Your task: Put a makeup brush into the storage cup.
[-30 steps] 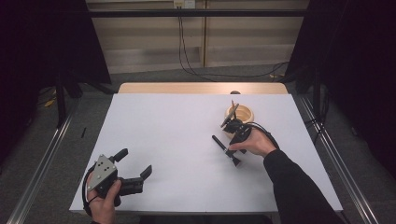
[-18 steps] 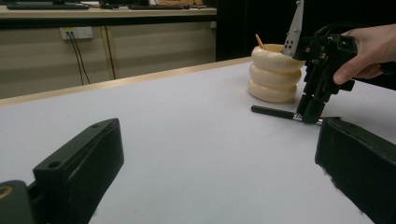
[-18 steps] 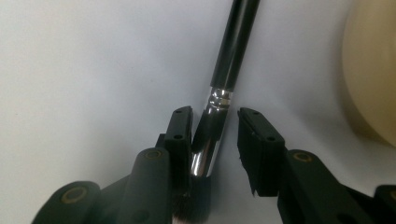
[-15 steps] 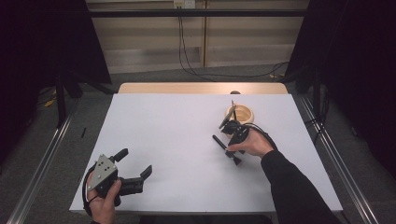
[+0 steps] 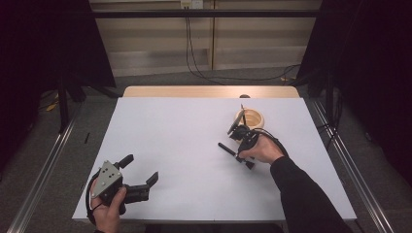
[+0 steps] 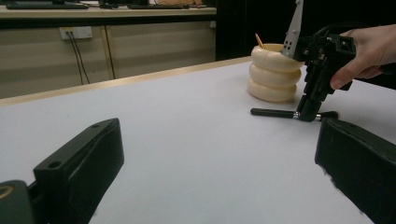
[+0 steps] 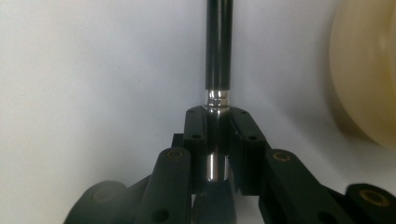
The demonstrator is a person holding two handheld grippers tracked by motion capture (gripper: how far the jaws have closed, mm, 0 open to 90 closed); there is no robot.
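R gripper (image 7: 217,135) jaws just closed, pinching black pen (image 7: 219,51) at its metal band; pen lies flat on counter (image 5: 184,136), long axis straight ahead of jaws. L gripper (image 5: 138,177) jaws spread, well apart.

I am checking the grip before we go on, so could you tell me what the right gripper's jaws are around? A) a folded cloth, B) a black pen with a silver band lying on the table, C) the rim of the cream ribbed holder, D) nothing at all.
B: in the right gripper view the right gripper has its jaws closed on the black pen, beside the cream ribbed holder.
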